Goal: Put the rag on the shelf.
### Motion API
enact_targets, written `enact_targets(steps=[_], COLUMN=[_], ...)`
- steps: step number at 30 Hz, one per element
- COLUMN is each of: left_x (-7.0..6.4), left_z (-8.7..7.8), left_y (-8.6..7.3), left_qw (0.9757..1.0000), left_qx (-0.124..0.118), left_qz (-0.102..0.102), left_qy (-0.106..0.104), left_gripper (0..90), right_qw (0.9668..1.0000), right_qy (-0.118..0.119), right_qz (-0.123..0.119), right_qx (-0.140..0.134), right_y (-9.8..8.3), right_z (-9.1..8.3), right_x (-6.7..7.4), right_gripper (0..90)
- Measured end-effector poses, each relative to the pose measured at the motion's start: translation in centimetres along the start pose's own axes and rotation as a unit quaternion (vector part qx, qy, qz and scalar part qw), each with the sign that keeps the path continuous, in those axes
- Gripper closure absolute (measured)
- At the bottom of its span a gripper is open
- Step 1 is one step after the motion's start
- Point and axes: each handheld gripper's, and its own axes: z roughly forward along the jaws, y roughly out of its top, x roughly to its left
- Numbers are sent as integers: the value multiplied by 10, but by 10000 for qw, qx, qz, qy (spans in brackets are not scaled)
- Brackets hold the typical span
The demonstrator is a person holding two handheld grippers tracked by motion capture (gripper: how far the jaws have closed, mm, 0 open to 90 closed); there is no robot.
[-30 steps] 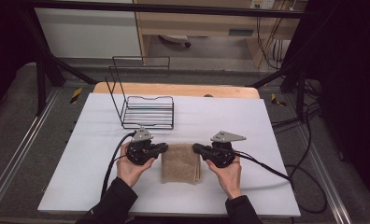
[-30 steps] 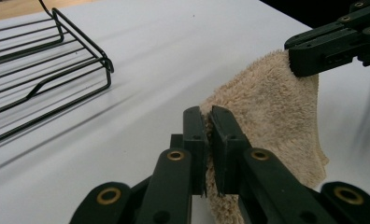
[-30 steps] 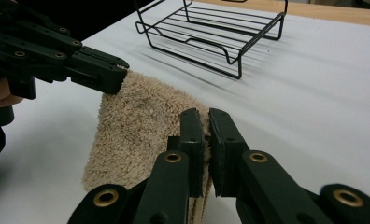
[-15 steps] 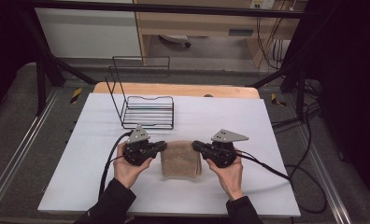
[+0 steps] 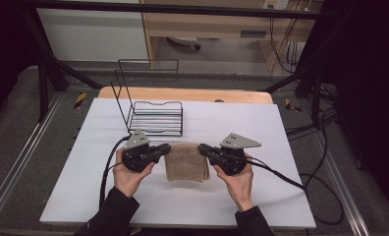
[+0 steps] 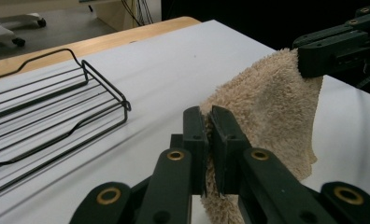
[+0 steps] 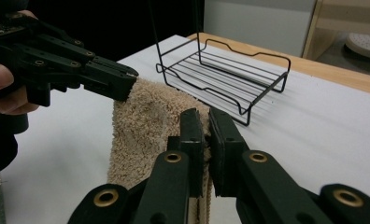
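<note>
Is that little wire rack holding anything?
Empty. The wire rack shows bare bars; the towel hangs between the two grippers, outside it.

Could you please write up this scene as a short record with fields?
held item: folded beige terry towel, hanging between both grippers
left hand-held gripper: shut on the towel's left top corner
right hand-held gripper: shut on the towel's right top corner
towel's lower edge: whether it touches the table, cannot tell
nearby: black wire rack, beyond the towel, apart from it
surface: white table top
</note>
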Motion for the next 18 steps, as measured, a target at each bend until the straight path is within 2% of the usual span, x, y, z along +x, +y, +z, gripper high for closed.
enact_targets(steps=[18], left_x=[11], left_z=[-25], left_y=[15], left_qw=[9987], left_qx=[-462], left_qz=[23], left_qy=[223], left_gripper=[846], right_qw=[9988], right_qy=[8], right_qz=[-213], right_qx=[-447], right_y=[25], right_z=[5], right_x=[16], right_gripper=[851])
